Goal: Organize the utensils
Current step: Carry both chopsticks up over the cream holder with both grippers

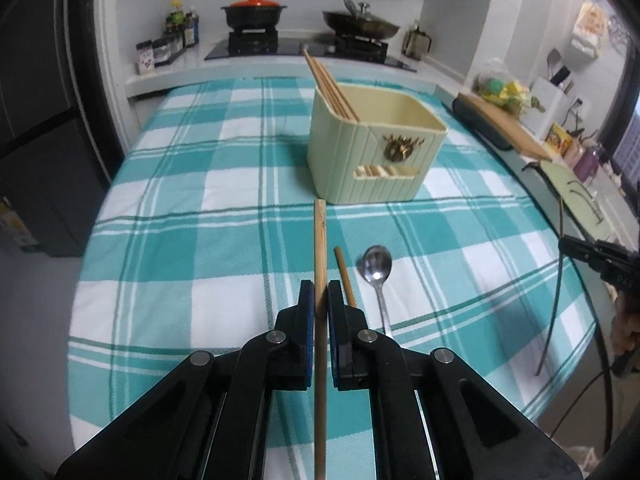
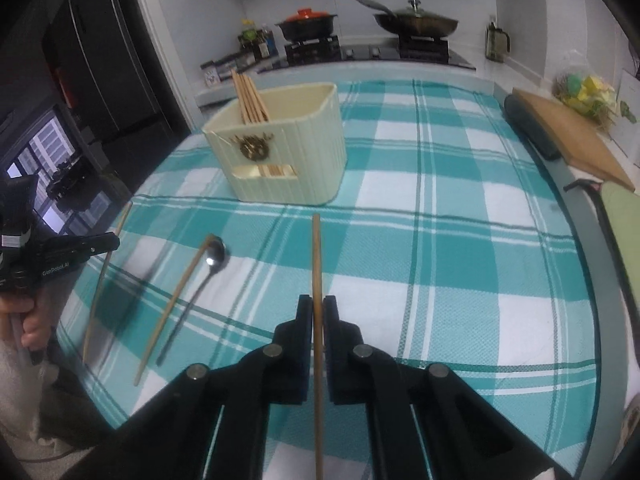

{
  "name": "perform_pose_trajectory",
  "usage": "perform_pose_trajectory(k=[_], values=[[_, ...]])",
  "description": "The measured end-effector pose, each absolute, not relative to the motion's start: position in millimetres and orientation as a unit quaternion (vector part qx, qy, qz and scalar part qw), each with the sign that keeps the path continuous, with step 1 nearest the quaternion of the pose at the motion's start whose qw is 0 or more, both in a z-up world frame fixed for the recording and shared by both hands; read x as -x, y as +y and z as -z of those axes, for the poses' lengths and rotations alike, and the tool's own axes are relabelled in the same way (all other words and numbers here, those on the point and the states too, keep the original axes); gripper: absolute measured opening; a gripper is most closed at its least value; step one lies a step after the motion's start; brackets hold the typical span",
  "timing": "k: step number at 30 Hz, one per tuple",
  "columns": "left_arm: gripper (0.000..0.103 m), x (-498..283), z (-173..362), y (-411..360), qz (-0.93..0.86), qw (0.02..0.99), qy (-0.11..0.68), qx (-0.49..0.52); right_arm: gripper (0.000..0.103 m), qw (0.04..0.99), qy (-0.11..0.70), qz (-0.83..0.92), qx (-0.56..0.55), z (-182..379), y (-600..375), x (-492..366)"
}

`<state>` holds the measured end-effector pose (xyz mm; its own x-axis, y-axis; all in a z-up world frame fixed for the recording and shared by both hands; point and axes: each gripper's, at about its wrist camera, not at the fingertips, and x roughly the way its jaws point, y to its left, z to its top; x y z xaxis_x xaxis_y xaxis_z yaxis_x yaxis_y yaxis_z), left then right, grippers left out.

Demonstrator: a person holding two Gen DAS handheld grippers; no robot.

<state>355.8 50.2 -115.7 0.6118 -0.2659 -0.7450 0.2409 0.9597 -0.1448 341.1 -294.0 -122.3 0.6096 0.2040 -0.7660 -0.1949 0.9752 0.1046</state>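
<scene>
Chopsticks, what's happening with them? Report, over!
Left gripper shut on one chopstick. Right gripper shut on another. Holder ahead, path clear. Spoon on cloth.

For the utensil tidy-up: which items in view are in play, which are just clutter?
In play:
- chopstick in left gripper
- chopstick in right gripper
- loose chopstick on the cloth
- spoon
- cream holder, chopsticks already inside

Clutter:
- red-lidded pot
- lidded pan
- cutting board
- sauce bottles

Cloth bare right of holder; spoon lies left
</scene>
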Motion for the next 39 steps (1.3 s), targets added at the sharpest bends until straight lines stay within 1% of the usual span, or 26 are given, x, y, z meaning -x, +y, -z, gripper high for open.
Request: perform_pose_trajectory(k=[3, 7, 17, 23, 28, 33, 39], values=[[0.005, -335.1, 92.3, 60.5, 0.145, 0.910, 0.386, 0.035, 0.005, 0.913, 0.391, -0.119, -0.012, 96.9, -292.8, -319.0], [0.005, -318.4, 73.7, 74.1, 0.151, 0.920, 0.354, 0.072, 0.005, 0.927, 0.355, -0.122, -0.016, 77.1, -293.3, -296.0], [0.005, -304.8, 62.3, 79.5, 0.155, 0.929, 0.322, 0.094, 0.005, 0.941, 0.311, -0.132, -0.013, 58.0, -277.9, -271.2], [0.005, -304.0, 58.1, 78.1, 0.159, 0.930, 0.317, 0.099, 0.005, 0.947, 0.294, -0.133, -0.003, 47.7, -270.6, -271.0], [0.005, -306.4, 42.7, 74.3, 0.164, 0.934, 0.300, 0.099, 0.005, 0.949, 0.284, -0.134, 0.006, 37.5, -267.0, -274.5], [0.005, -322.2, 14.7, 67.3, 0.173, 0.940, 0.280, 0.090, 0.005, 0.953, 0.269, -0.136, 0.024, 21.1, -261.8, -286.4], [0.005, -351.1, -33.7, 54.2, 0.180, 0.953, 0.233, 0.075, 0.005, 0.960, 0.242, -0.133, 0.052, -6.7, -252.7, -312.4]])
